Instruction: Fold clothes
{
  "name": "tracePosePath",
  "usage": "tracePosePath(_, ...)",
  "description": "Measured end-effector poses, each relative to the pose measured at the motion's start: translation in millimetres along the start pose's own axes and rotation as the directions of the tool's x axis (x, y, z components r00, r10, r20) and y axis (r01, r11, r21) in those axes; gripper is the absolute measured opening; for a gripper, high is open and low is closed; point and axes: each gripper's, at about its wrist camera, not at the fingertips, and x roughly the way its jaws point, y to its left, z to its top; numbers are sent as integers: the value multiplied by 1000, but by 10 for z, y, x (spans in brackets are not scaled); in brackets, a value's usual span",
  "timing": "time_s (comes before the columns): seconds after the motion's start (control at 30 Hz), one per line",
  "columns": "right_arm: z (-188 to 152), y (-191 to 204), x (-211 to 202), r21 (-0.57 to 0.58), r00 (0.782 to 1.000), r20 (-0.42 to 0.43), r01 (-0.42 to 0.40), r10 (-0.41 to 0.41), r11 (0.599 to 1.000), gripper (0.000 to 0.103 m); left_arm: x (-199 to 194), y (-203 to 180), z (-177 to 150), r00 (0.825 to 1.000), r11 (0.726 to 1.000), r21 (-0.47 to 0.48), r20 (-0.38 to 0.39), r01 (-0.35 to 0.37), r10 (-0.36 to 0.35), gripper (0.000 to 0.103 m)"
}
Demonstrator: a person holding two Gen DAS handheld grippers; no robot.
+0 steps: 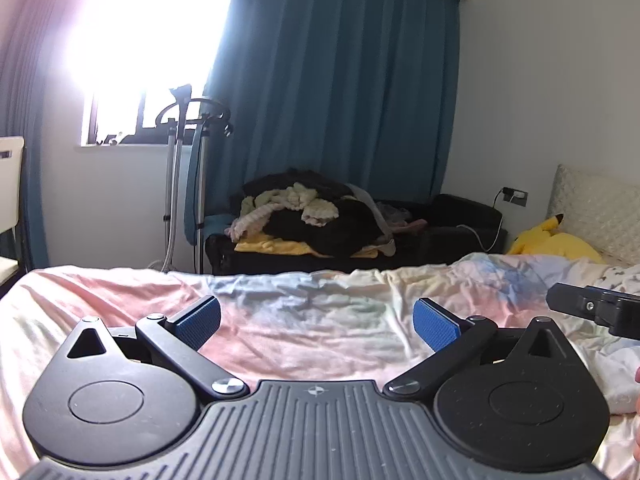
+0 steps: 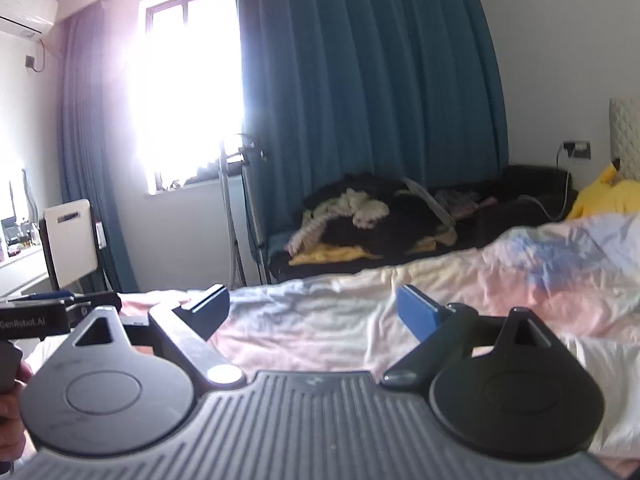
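**Both grippers spread and empty above the bed, the clothes heaped across the room**

My left gripper [image 1: 316, 322] has its blue pads wide apart with nothing between them, and my right gripper [image 2: 312, 314] stands the same way, spread and holding nothing. Both hover over the bed [image 1: 120, 300], whose pastel cover is rumpled. I cannot tell whether any garment lies on it; what I see reads as bedding only.

The clothes I can make out are a loose pile of clothes [image 1: 308, 216] on the dark sofa [image 1: 460, 216] beyond the bed, well apart from both grippers. The pile is a tangle: cream fluffy pieces on top, black fabric under them, something yellow flattened at the bottom. I judge all of it soft and light. The fluffy knits should compress and grip well between the pads, while thinner fabric may slide. Because the pieces lie over one another, pulling one could drag its neighbours. I would pinch an exposed edge or hem of a top piece, not the middle of the heap.

The left view shows the yellow plush toy [image 1: 556, 240] by the headboard and the tip of the right gripper at its edge. The right view alone shows the air conditioner [image 2: 24, 12], the white chair [image 2: 72, 240], and the body of the left gripper with a bit of hand.
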Motion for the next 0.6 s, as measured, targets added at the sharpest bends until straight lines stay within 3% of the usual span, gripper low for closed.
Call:
tracePosePath(0.13,-155,-52,36,-1,999,-10,31,-31,1000,92,112,-1,-142,999,1000,8,-41,1,0,103)
tracePosePath(0.4,-368,-72,97,-36,999,-14,37,-37,999,92,147,-98,-289,999,998,51,-17,-34,35,103)
tracePosePath(0.47,-389,-84,114,-34,999,-14,34,-34,999,103,160,-96,-294,999,998,48,-20,-40,41,103)
tracePosePath(0.6,-430,-108,149,-31,1000,-12,29,-29,999,103,177,-89,-299,998,998,41,-26,-49,50,103)
